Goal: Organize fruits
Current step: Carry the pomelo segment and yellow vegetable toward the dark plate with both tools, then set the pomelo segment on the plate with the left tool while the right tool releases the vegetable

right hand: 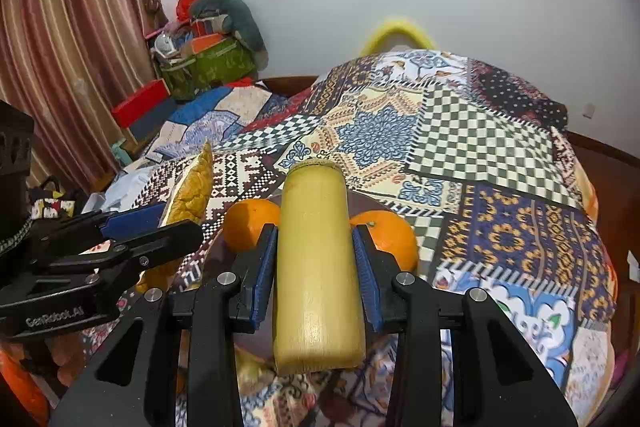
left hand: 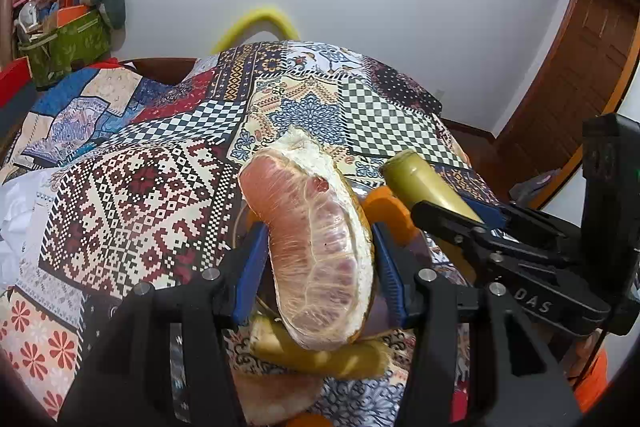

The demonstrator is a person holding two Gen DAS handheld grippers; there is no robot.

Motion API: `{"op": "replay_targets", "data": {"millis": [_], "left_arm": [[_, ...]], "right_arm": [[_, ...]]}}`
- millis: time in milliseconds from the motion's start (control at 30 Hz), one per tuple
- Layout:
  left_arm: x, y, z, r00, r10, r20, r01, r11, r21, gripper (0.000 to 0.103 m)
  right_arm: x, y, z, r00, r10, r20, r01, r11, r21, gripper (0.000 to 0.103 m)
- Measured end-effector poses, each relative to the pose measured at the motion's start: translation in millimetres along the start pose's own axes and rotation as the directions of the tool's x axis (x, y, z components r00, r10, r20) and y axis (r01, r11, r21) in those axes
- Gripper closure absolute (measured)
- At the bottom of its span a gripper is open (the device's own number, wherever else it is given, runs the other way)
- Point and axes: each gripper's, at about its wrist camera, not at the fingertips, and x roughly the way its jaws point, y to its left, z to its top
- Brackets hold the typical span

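The left gripper (left hand: 316, 259) is clenched on a pomelo wedge (left hand: 308, 251), its blue pads (left hand: 250, 275) pressing the peeled pink flesh on one side and the rind on the other. The wedge is held lengthwise between the fingers and lifted above the patchwork cloth (left hand: 132, 211), over a dark plate (left hand: 424, 259) that is mostly hidden. More peel and fruit (left hand: 320, 355) lie just beneath it at the near edge.

To the right, the right gripper (right hand: 316, 259) grasps a pale yellow sugarcane piece (right hand: 314, 267), which lies along the fingers with its cut end pointing far. Its pads (right hand: 264, 275) touch the stalk on both sides, opened only as wide as the stalk. Two oranges (right hand: 390, 235) sit on the plate (right hand: 256, 339) just behind the fingers, one on each side.

Both pieces seem to be on their way to the plate or off it; which one I cannot tell. To do it well, the soft wedge needs a light, steady squeeze so the flesh does not tear, and should be lowered flat before letting go. The stalk could roll, so it is best set against the oranges. The two grippers are near each other and should move one at a time.
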Motion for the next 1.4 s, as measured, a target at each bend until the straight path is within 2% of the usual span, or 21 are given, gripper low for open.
{"op": "replay_targets", "data": {"millis": [500,667,900,1100,1400], "left_arm": [[33,20,9,1.000,-0.010,-0.022,0.009,0.999,-0.035,0.051],[39,17,11,0.999,-0.018,-0.034,0.017,0.999,-0.029,0.051],[48,-3,11,0.998,-0.026,-0.053,0.027,1.000,0.016,0.051],[59,-14,11,0.996,-0.020,-0.092,0.024,0.999,0.040,0.051],[40,-21,15,0.998,0.000,-0.063,0.004,0.998,0.066,0.051]], "right_arm": [[48,-8,10,0.996,0.017,-0.088,-0.013,0.999,0.040,0.068],[34,-13,16,0.999,0.027,-0.044,-0.025,0.998,0.055,0.068],[5,-17,15,0.999,-0.044,0.009,0.044,0.999,0.000,0.068],[-7,-22,5,0.996,-0.083,0.013,0.083,0.996,-0.036,0.067],[-18,-23,-13,0.995,-0.096,0.000,0.096,0.994,-0.046,0.067]]}}
